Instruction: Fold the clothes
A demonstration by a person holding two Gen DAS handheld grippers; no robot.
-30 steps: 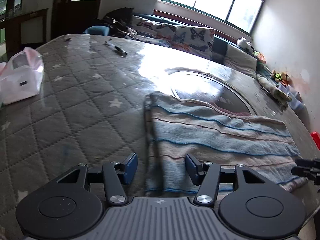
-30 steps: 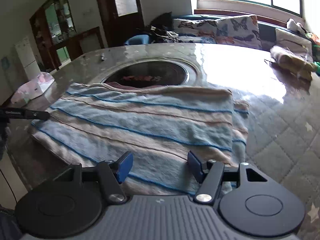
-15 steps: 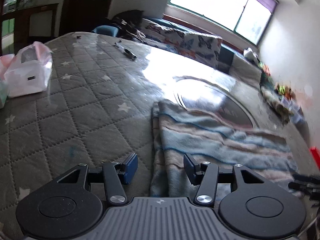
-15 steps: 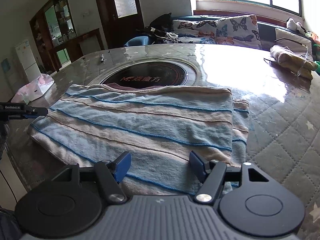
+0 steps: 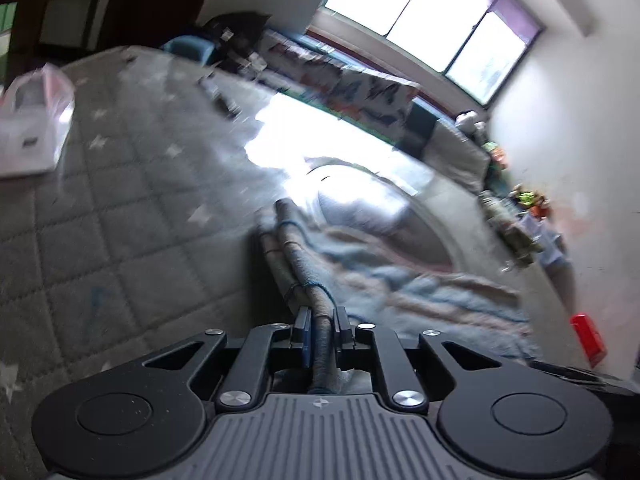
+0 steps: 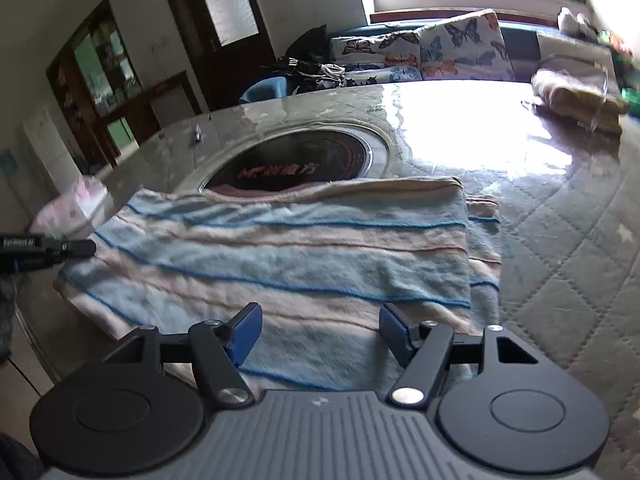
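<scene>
A striped blue-and-beige cloth [image 5: 400, 280] lies folded flat on the quilted table cover [image 5: 120, 240]. My left gripper [image 5: 323, 320] is closing on the cloth's left edge, and its pads press a bunched roll of fabric between them. From the right wrist view the same cloth [image 6: 300, 248] spreads across the middle, with the left gripper [image 6: 76, 248] at its left end. My right gripper [image 6: 320, 332] stands open just above the cloth's near edge, nothing pinched between its blue pads.
A round dark hotplate [image 6: 296, 160] is set into the table behind the cloth. A white plastic bag [image 5: 32, 120] sits far left, a red object [image 5: 586, 338] at the right edge. A beige bundle [image 6: 576, 92] lies far right; a sofa stands beyond.
The left jaws went from wide apart to closed on the cloth's left edge, bunching it, and the left view rolled and blurred. The right gripper stayed open and almost still.
</scene>
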